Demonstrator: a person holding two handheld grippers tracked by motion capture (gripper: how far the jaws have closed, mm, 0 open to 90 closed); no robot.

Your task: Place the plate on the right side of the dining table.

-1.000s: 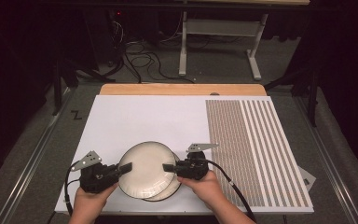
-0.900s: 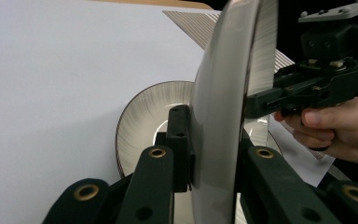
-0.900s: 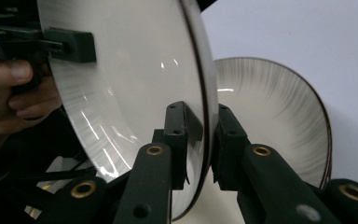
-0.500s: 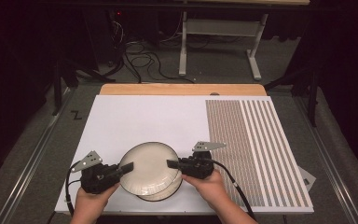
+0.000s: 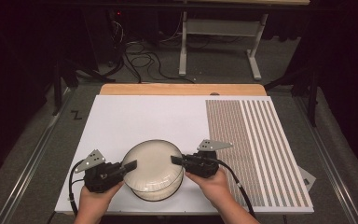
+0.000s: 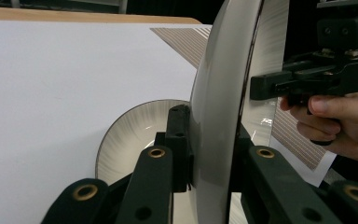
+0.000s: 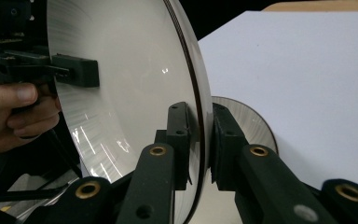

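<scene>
Both jaws clenched on upper plate (image 5: 152, 163) rims; lower plate (image 5: 161, 192) mostly hidden beneath, on white tabletop (image 5: 140, 116).

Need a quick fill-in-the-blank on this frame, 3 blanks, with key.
1. The left gripper and the right gripper each clamp the rim of the upper ____.
2. The number of plates on the white board is ____: the upper plate is lifted above the lower plate.
3. The brown stripes are on the board's ____ side in the high view.

Missing words: plate; two; right
</scene>
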